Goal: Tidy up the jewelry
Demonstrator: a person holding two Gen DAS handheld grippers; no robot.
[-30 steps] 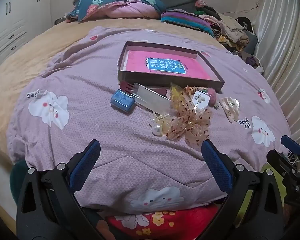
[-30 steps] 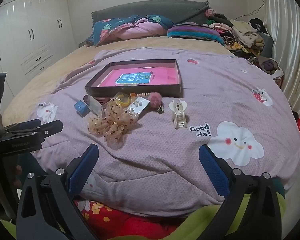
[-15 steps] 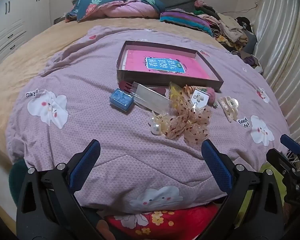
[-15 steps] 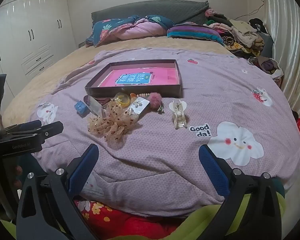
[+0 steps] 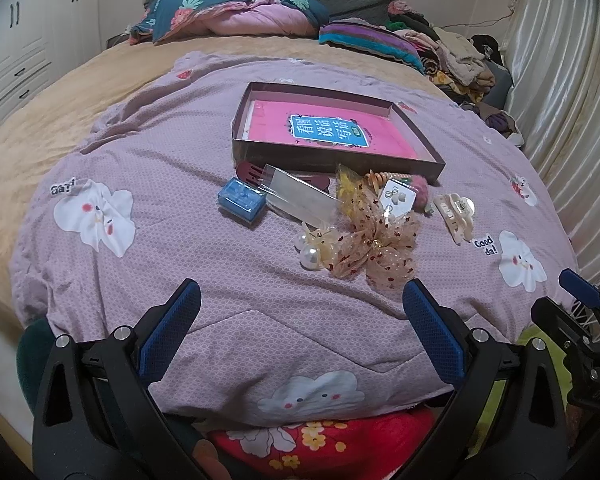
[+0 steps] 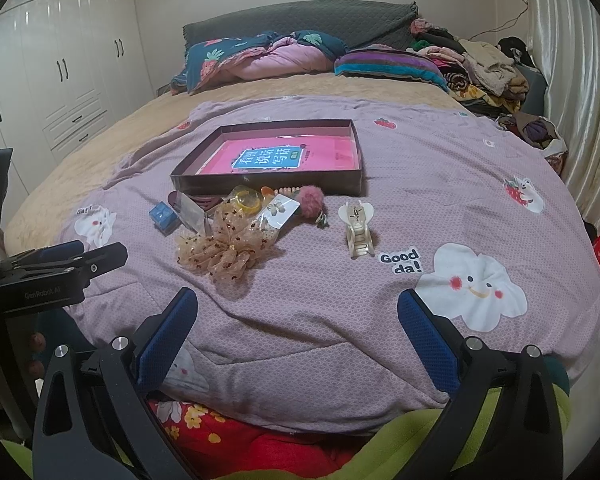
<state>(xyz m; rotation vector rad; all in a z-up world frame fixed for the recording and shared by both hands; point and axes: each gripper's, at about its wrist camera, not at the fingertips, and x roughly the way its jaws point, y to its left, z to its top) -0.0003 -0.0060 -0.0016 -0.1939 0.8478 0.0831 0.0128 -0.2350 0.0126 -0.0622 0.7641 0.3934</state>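
Note:
A shallow brown box [image 5: 420, 128] [image 6: 268, 184] with a pink book inside lies on the purple quilt. In front of it lies a pile of jewelry: a beige spotted bow [image 5: 374, 246] [image 6: 224, 248], pearl clips [image 5: 311, 254], a blue case [image 5: 241, 201] [image 6: 163, 216], a clear packet [image 5: 300, 197], an earring card [image 5: 397, 197] [image 6: 279, 210], a pink pompom [image 6: 311, 200] and a cream claw clip [image 5: 454, 216] [image 6: 358, 230]. My left gripper [image 5: 298, 320] is open and empty near the quilt's front edge. My right gripper [image 6: 298, 320] is open and empty too.
Pillows and a folded duvet [image 6: 260, 60] lie at the headboard. A heap of clothes [image 6: 488, 72] sits at the back right by the curtain [image 6: 572, 80]. White wardrobes [image 6: 60, 80] stand on the left. A red flowered cloth [image 5: 320, 440] lies below the quilt edge.
Both grippers stay open and nearly still. The left view has shifted very slightly; the objects have not moved.

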